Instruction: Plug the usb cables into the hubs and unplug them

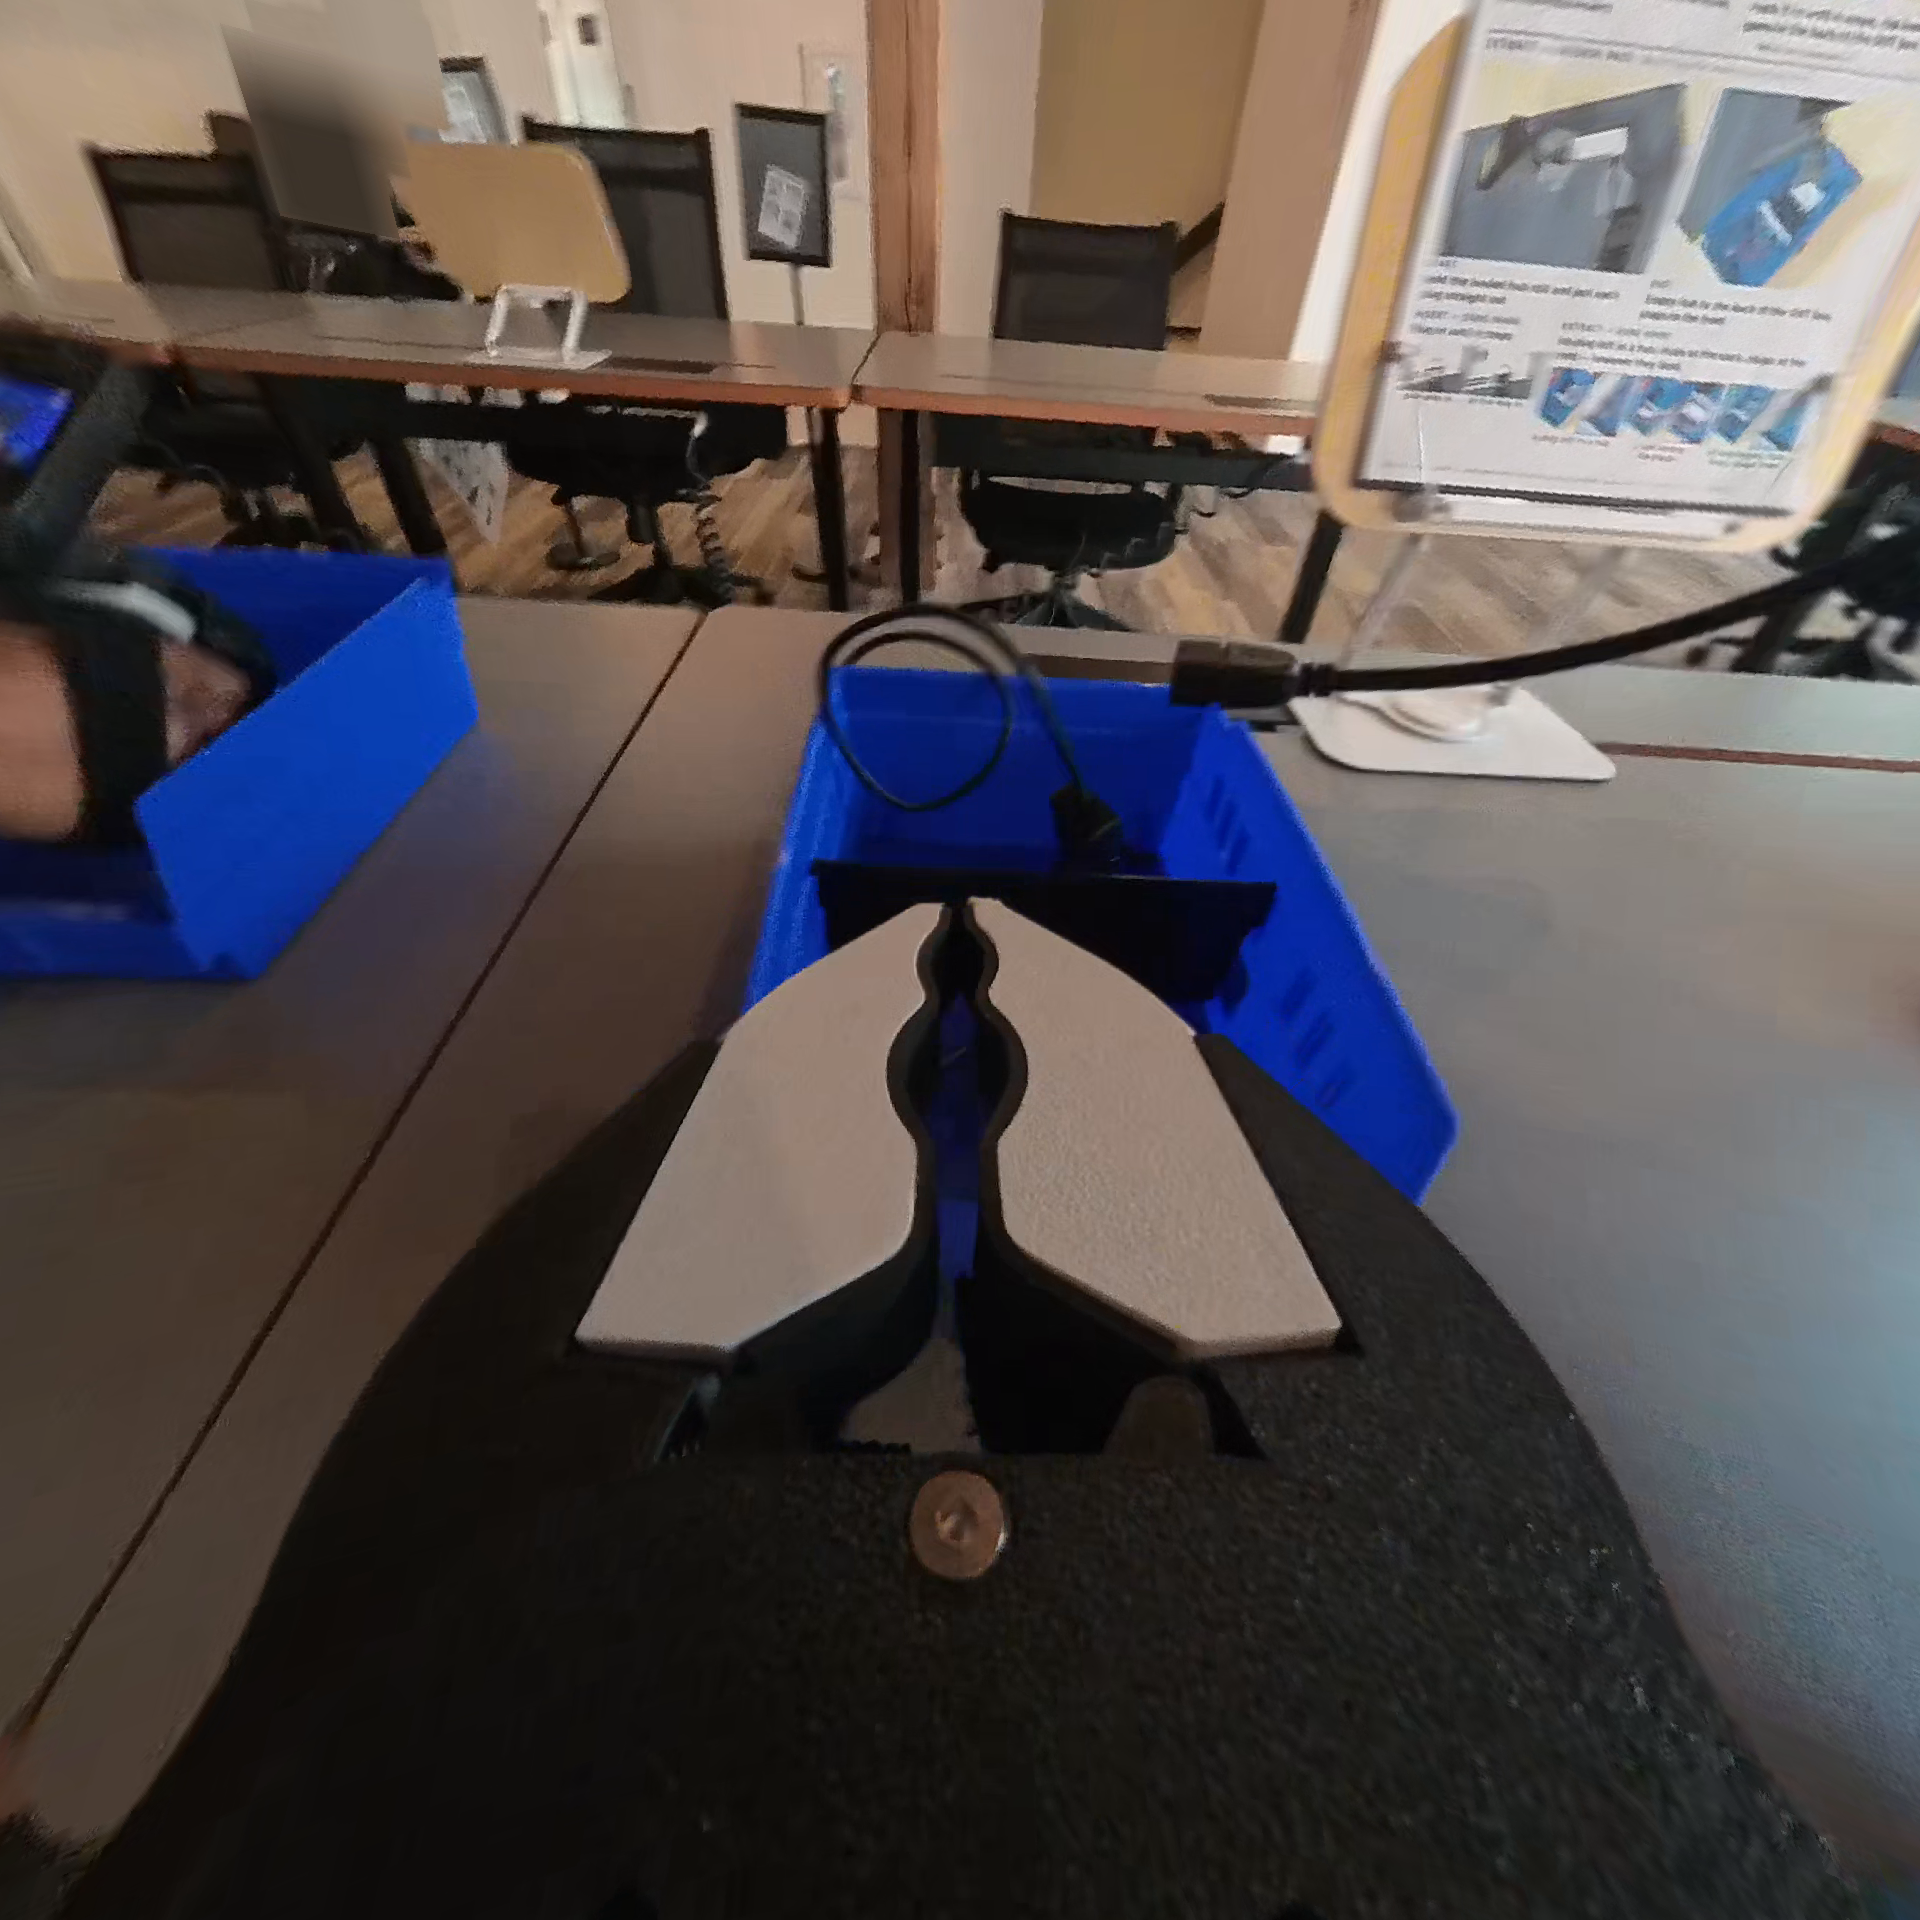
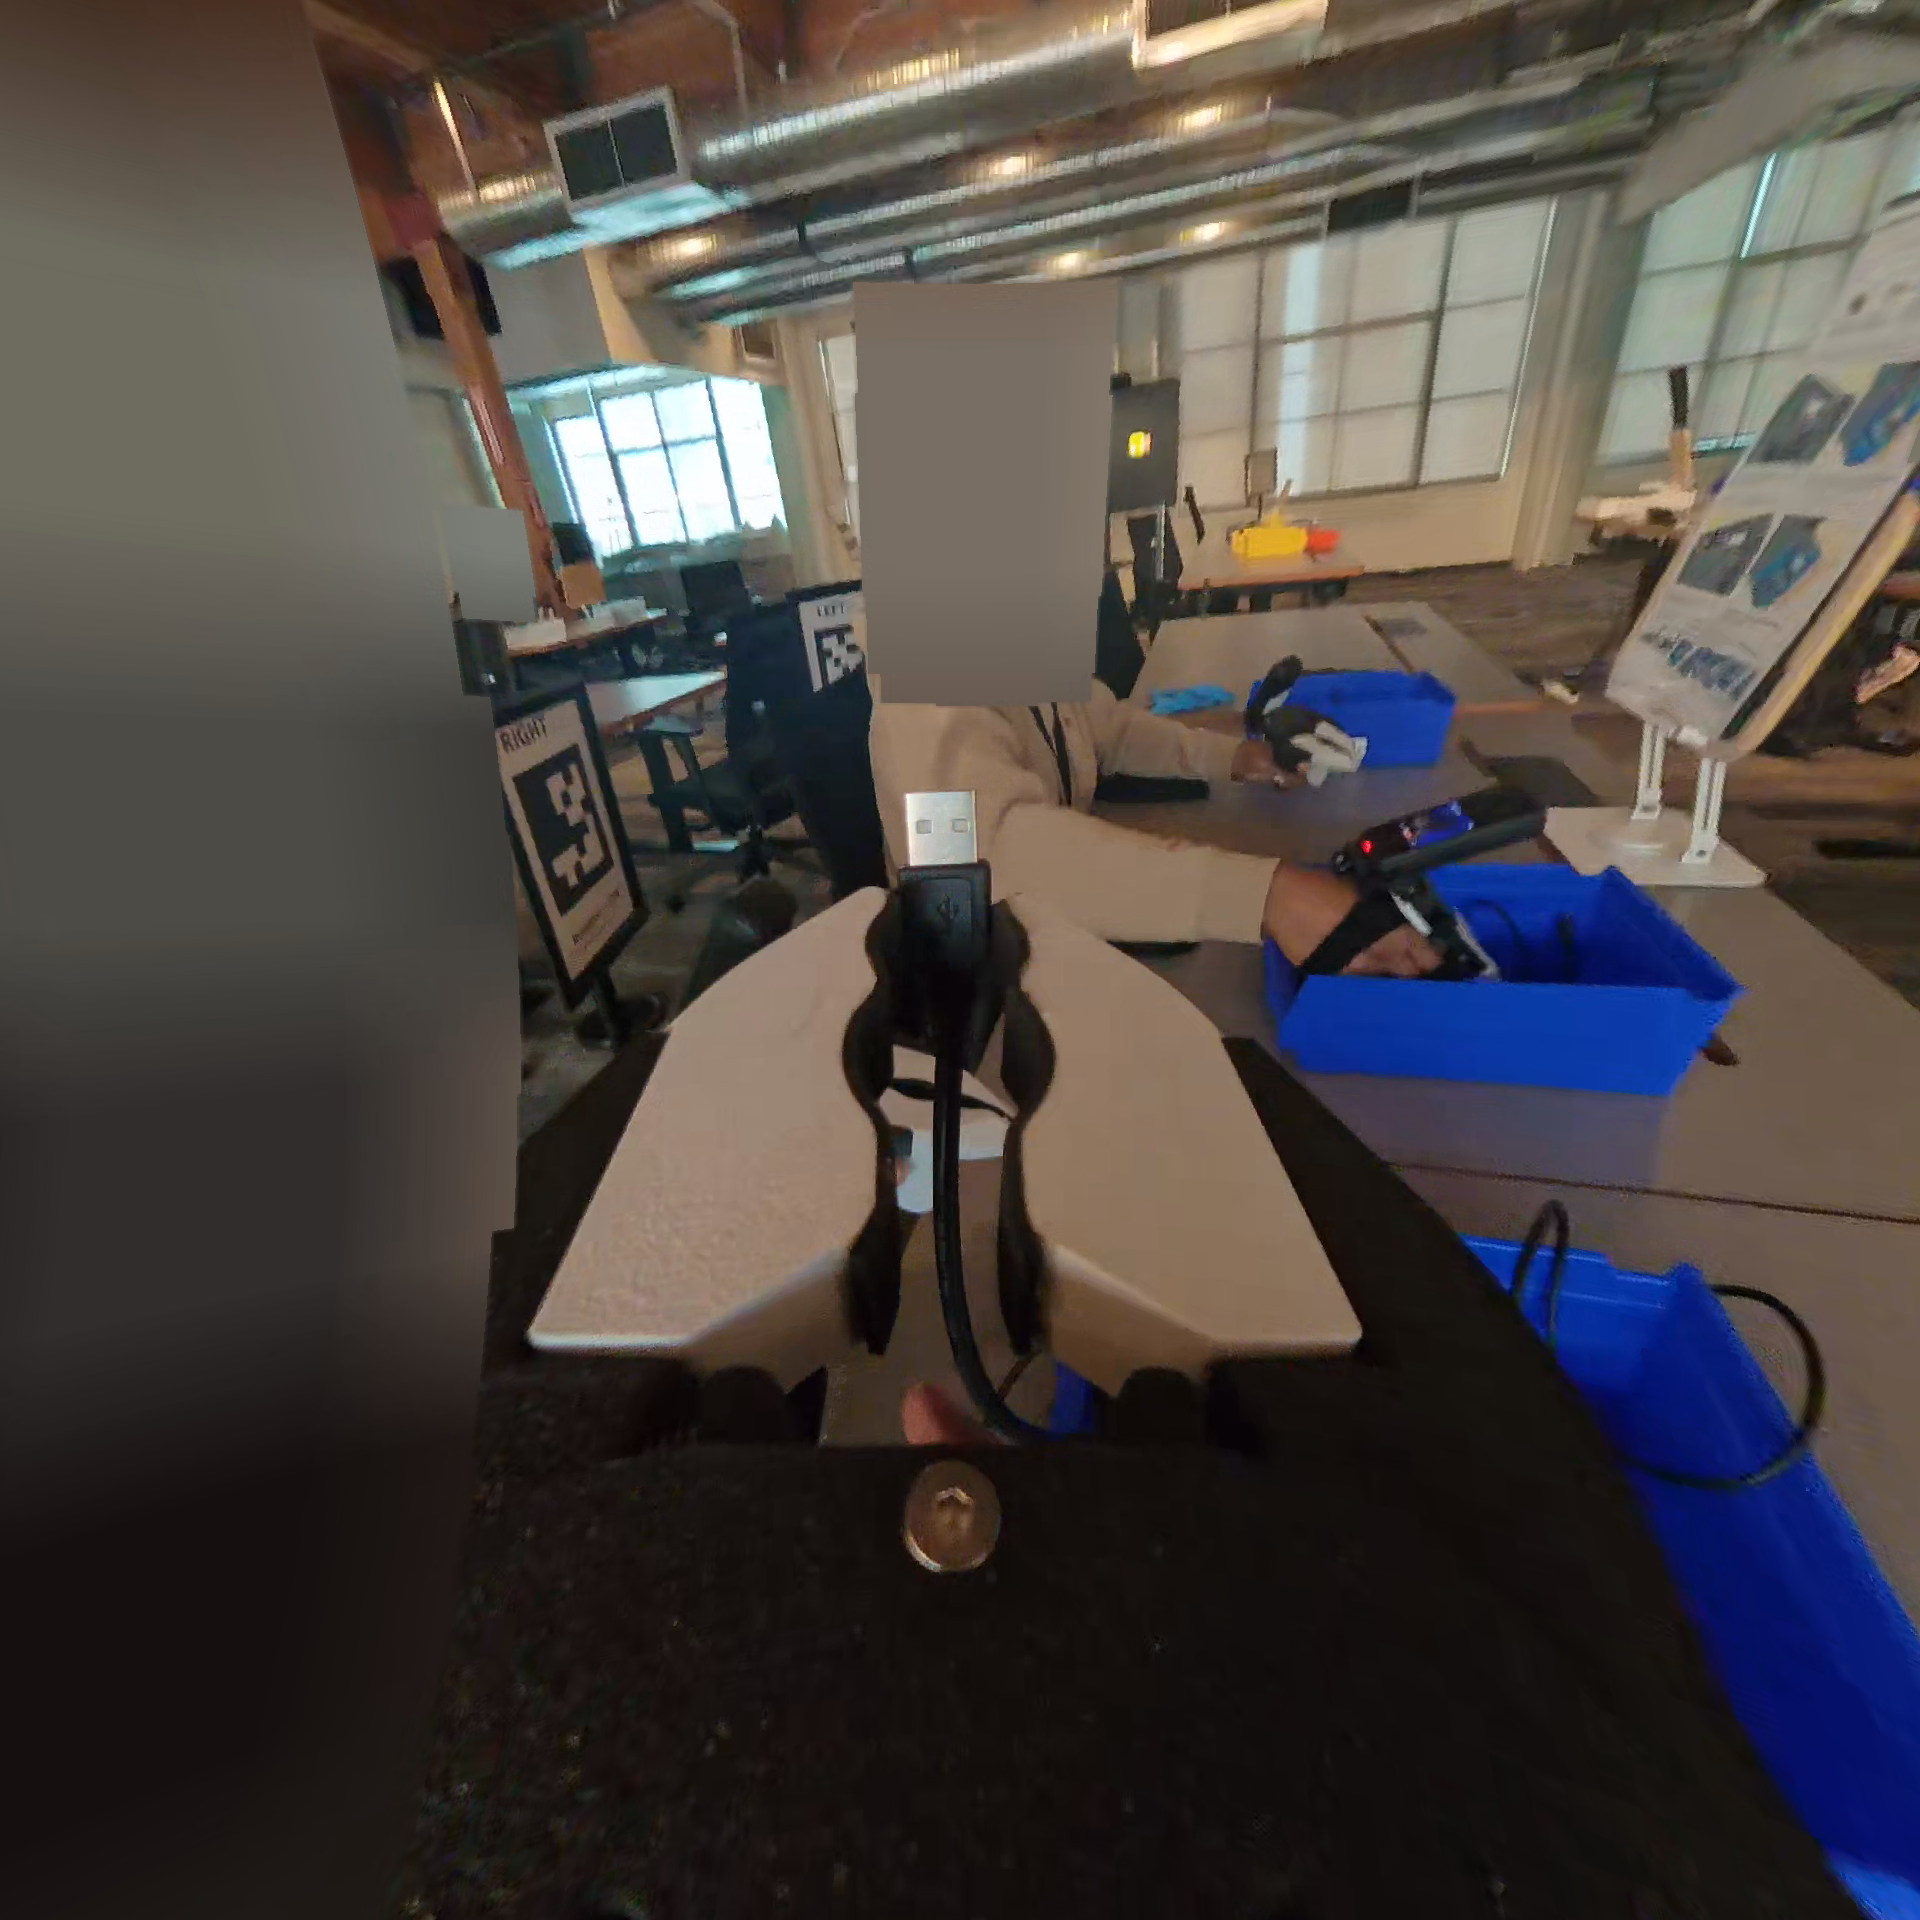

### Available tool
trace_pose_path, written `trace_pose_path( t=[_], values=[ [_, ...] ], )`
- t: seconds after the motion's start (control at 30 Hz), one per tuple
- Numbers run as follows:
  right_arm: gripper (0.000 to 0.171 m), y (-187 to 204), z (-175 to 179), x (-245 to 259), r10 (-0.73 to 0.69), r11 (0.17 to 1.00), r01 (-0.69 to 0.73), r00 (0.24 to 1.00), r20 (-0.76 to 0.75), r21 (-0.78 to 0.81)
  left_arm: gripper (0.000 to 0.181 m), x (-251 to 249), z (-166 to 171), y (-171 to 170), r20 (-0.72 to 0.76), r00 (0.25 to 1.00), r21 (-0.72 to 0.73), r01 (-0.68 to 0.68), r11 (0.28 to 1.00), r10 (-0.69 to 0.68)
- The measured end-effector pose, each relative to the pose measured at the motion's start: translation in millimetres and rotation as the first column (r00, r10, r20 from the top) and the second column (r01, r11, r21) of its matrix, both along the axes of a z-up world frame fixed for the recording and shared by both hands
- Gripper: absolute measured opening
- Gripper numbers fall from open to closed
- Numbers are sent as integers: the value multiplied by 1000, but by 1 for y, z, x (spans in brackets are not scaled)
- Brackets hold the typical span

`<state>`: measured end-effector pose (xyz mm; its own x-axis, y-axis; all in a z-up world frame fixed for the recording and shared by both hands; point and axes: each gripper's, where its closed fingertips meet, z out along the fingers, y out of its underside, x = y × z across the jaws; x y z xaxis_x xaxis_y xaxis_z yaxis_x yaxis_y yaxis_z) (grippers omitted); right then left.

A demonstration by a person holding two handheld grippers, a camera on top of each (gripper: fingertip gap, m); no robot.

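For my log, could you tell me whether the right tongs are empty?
No, the right tongs grip a black USB plug.

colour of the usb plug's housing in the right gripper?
Black housing, silver metal tip on the USB plug; clearest in the right wrist view.

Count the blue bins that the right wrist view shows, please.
3. One bin sits nearest, at the lower right, with a cable over its rim; one is mid-table, around a person's hand; one is farther back. Others may be hidden.
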<state>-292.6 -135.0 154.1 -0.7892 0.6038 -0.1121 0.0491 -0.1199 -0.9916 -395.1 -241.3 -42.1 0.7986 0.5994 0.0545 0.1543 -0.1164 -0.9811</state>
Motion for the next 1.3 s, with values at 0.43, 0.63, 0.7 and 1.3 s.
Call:
trace_pose_path(
  t=[0.43,0.63,0.7,1.3],
  values=[
    [48,-40,-208,-85,-58,945,-100,885,461,312,51,-9,-103,-10,383,914,-162,212,964,-136],
    [67,-25,-210,-87,-149,910,-19,917,369,415,58,3,-141,5,487,861,-307,326,894,-147],
    [64,-19,-204,-79,-153,916,5,929,338,402,47,-1,-146,8,498,862,-345,302,889,-99],
    [37,84,-176,6,-311,943,289,941,133,163,4,6,-62,39,262,937,-75,257,964,-229]
  ],
)
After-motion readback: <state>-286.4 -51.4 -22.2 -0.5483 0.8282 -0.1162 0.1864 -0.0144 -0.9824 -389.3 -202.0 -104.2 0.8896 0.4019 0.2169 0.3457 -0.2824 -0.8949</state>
